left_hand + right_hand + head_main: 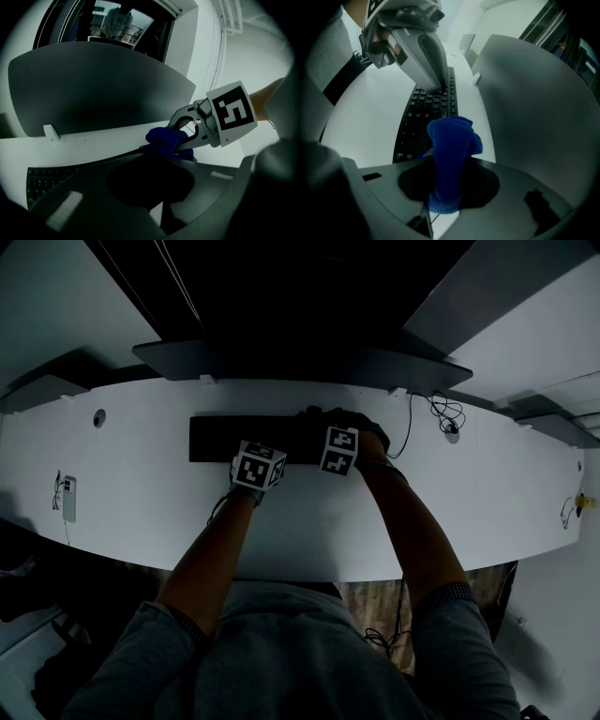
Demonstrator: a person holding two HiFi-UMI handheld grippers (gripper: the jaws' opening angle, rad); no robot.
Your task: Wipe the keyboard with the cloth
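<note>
Near side of the keyboard (425, 119): bare desk (450, 512) runs from its front edge back to you, with nothing to snag on.

Right gripper (185, 133) is clamped on the blue cloth (450, 150). The wad sticks out past the jaws and sits at the keyboard's right end, over the last keys. I can't tell whether it's pressing on them or just above.

Key relation: the keyboard's long axis runs left-right across the desk, so from the cloth it stretches straight away to your left. The wipe is a leftward stroke along that axis, and the right gripper is the one to make it.

Left gripper (439, 82) has its jaws together with nothing between them. The tip is planted on the keys left of the keyboard's middle, toward the back rows. My read is that it's pinning the board. It also sits in the stroke line, so you get a clear run only from the right end up to it. After that, lift it or shift it.

Far side of the keyboard: the grey panel (300, 362) sits just behind the back edge with only a thin strip of desk between, so keep the cloth hand low and don't overshoot backward.

Right of the keyboard: a cable (409, 427) lies near that end. Start the stroke moving away from it.
</note>
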